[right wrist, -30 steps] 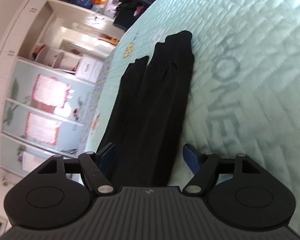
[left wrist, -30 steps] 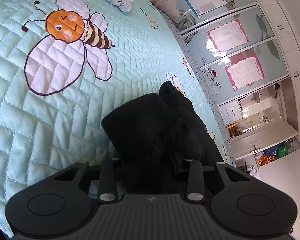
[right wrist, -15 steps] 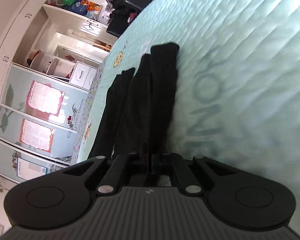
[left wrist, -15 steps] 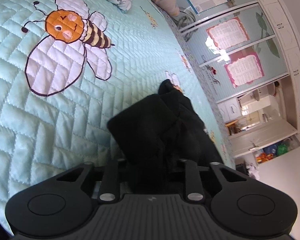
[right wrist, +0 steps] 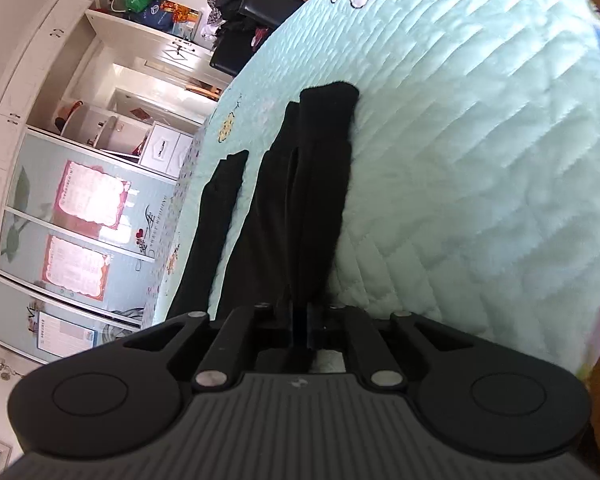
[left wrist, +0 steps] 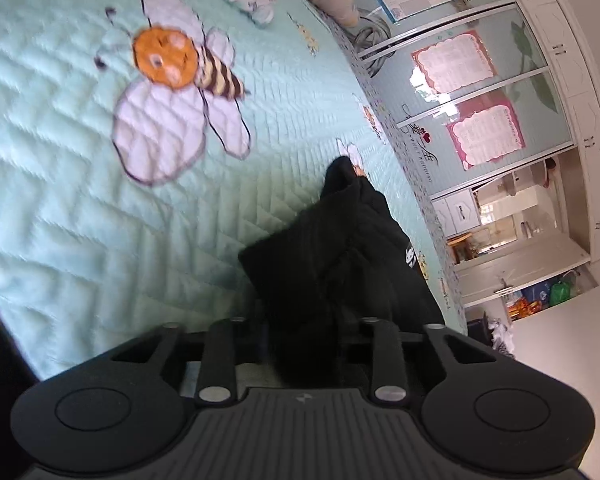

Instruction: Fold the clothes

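Right gripper (right wrist: 300,322) pinching near edge of black garment (right wrist: 300,208), jaws pressed together on cloth. Left gripper (left wrist: 304,332) clamped on bunched end of the same black garment (left wrist: 340,264). Long black folds stretched away over teal quilted bedspread (right wrist: 480,140), bee print (left wrist: 176,92) beyond. Judged mid-fold: keep both grips level, cloth taut, edges aligned.

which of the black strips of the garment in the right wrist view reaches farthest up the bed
The widest strip, the one nearest the open quilt. Its squared end lies beyond the ends of the narrower strips beside it, and the short separate strip stops well before it.
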A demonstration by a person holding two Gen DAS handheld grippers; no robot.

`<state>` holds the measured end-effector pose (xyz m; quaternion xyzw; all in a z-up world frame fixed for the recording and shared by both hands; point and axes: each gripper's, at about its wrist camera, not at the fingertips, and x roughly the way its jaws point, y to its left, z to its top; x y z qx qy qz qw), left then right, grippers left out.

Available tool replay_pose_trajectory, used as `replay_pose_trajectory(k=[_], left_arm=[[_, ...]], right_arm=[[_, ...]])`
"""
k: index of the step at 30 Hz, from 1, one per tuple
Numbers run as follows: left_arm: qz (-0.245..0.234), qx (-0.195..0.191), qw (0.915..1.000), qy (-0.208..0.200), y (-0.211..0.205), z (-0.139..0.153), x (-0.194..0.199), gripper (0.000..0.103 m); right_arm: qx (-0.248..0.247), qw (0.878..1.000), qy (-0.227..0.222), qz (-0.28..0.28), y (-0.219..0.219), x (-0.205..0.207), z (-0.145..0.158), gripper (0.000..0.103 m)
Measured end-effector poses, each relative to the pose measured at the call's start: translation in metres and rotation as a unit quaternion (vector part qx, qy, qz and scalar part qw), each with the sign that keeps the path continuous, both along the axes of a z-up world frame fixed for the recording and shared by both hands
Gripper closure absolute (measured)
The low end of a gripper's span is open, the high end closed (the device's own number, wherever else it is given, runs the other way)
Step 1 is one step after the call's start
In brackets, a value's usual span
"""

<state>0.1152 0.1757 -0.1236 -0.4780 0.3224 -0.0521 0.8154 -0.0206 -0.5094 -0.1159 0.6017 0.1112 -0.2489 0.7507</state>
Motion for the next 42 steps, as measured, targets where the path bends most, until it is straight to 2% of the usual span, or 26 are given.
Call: replay_pose_trajectory(k=[1, 4, 6, 8, 10, 13, 16, 21, 22, 23, 25, 30, 37, 42], left_arm=[[0.001, -0.007, 1.0000, 0.000, 0.005, 0.001, -0.002, 0.053], [0.015, -0.012, 0.9998, 0.000, 0.022, 0.008, -0.013, 0.038], [0.026, -0.010, 0.9996, -0.002, 0.033, 0.014, -0.021, 0.033], [0.047, -0.005, 0.9988, -0.011, 0.046, 0.023, -0.028, 0.027], [0.057, 0.000, 0.9979, -0.030, 0.057, 0.036, -0.030, 0.026], [0.050, 0.029, 0.9964, -0.063, 0.058, 0.061, -0.019, 0.024], [0.001, 0.066, 0.9957, -0.065, 0.043, 0.071, 0.021, 0.018], [-0.082, 0.127, 0.9862, -0.067, 0.019, 0.088, 0.088, 0.013], [-0.103, 0.128, 0.9846, -0.059, 0.013, 0.085, 0.104, 0.013], [-0.121, 0.123, 0.9836, -0.053, 0.008, 0.081, 0.119, 0.013], [-0.125, 0.091, 0.9869, -0.045, 0.008, 0.071, 0.135, 0.014], [-0.133, 0.012, 0.9908, -0.025, 0.008, 0.046, 0.174, 0.014], [-0.142, -0.100, 0.9848, 0.004, 0.008, 0.011, 0.228, 0.014], [-0.152, -0.114, 0.9817, 0.002, 0.002, 0.003, 0.250, 0.012]], right_arm=[[0.002, 1.000, -0.001, 0.001, -0.003, -0.003, 0.001, 0.090], [-0.001, 1.000, 0.003, -0.008, -0.012, -0.014, 0.006, 0.081], [-0.012, 1.000, 0.007, -0.022, -0.013, -0.024, 0.013, 0.069], [-0.035, 0.998, 0.007, -0.043, -0.004, -0.033, 0.028, 0.064], [-0.059, 0.997, -0.013, -0.049, -0.001, -0.030, 0.042, 0.064], [-0.096, 0.994, -0.049, -0.036, 0.003, -0.017, 0.060, 0.063], [-0.126, 0.989, -0.076, 0.010, 0.013, -0.003, 0.064, 0.053], [-0.147, 0.979, -0.083, 0.112, 0.031, 0.048, 0.060, 0.051], [-0.151, 0.977, -0.079, 0.129, 0.035, 0.058, 0.059, 0.051], [-0.154, 0.974, -0.075, 0.147, 0.038, 0.069, 0.057, 0.051], [-0.155, 0.971, -0.065, 0.171, 0.039, 0.086, 0.054, 0.050], [-0.146, 0.973, -0.047, 0.171, 0.016, 0.113, 0.046, 0.049], [-0.156, 0.974, -0.021, 0.160, -0.034, 0.159, 0.041, 0.047], [-0.158, 0.971, -0.015, 0.181, -0.029, 0.189, 0.033, 0.046]])
